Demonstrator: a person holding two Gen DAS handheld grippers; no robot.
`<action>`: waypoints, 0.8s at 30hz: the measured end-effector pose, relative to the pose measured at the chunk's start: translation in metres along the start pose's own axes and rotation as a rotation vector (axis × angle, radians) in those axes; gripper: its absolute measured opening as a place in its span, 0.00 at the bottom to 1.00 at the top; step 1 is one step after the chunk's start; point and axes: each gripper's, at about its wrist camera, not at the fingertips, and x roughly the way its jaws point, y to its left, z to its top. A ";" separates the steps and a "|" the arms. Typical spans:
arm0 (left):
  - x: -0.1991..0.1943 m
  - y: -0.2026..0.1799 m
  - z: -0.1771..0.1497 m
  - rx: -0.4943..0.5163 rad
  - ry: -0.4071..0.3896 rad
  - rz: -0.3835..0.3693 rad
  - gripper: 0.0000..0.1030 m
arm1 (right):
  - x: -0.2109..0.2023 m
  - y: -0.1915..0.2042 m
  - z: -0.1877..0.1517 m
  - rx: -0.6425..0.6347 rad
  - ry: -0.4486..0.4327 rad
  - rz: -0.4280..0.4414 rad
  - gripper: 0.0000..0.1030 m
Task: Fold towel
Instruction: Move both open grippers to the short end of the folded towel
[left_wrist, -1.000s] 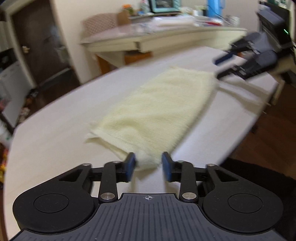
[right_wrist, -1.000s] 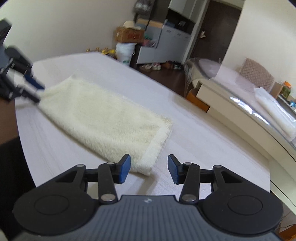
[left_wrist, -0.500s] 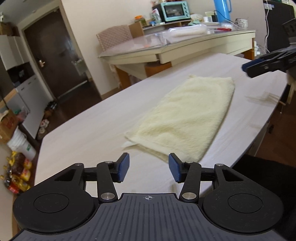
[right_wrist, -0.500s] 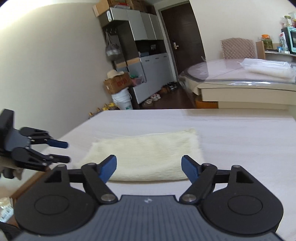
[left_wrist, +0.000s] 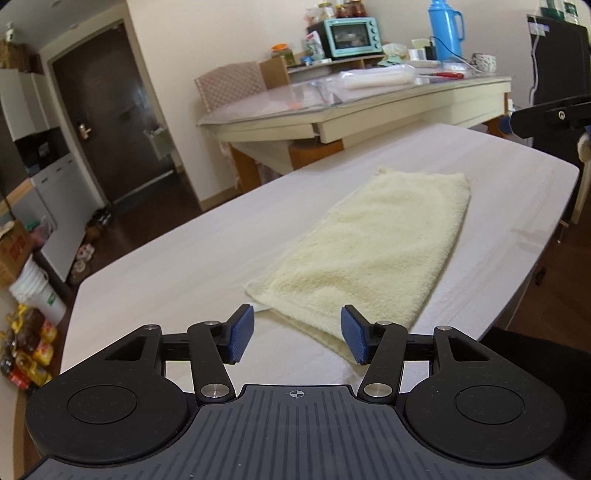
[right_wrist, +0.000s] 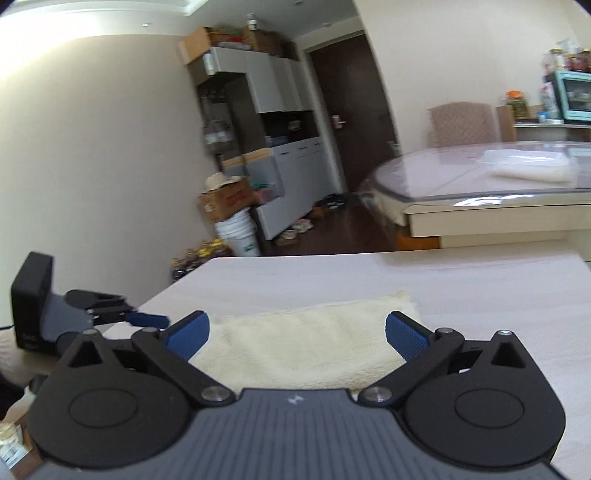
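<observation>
pale wood table (left_wrist: 177, 266) carries the cream towel (left_wrist: 373, 254), lying flat and folded into a long strip near one edge. the left gripper (left_wrist: 297, 339) hovers over the towel's near end, jaws spread and empty. the right gripper (right_wrist: 297, 334) is above the towel's long side, jaws wide apart, holding nothing.

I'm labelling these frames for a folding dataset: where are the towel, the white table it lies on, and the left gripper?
towel (left_wrist: 373, 258), left wrist view, middle of its top layer.
white table (left_wrist: 177, 273), left wrist view, bare top left of the towel.
left gripper (left_wrist: 297, 334), left wrist view, midway between its open fingers.
</observation>
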 end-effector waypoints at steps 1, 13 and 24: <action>0.000 0.003 0.000 -0.003 0.000 0.004 0.62 | 0.004 -0.002 -0.002 0.045 0.009 0.032 1.00; 0.000 0.032 -0.002 -0.028 -0.013 0.016 0.89 | 0.046 0.042 -0.009 0.037 0.043 0.088 1.00; 0.014 0.052 -0.007 -0.043 -0.024 0.000 0.90 | 0.058 0.076 -0.017 -0.056 0.047 -0.021 1.00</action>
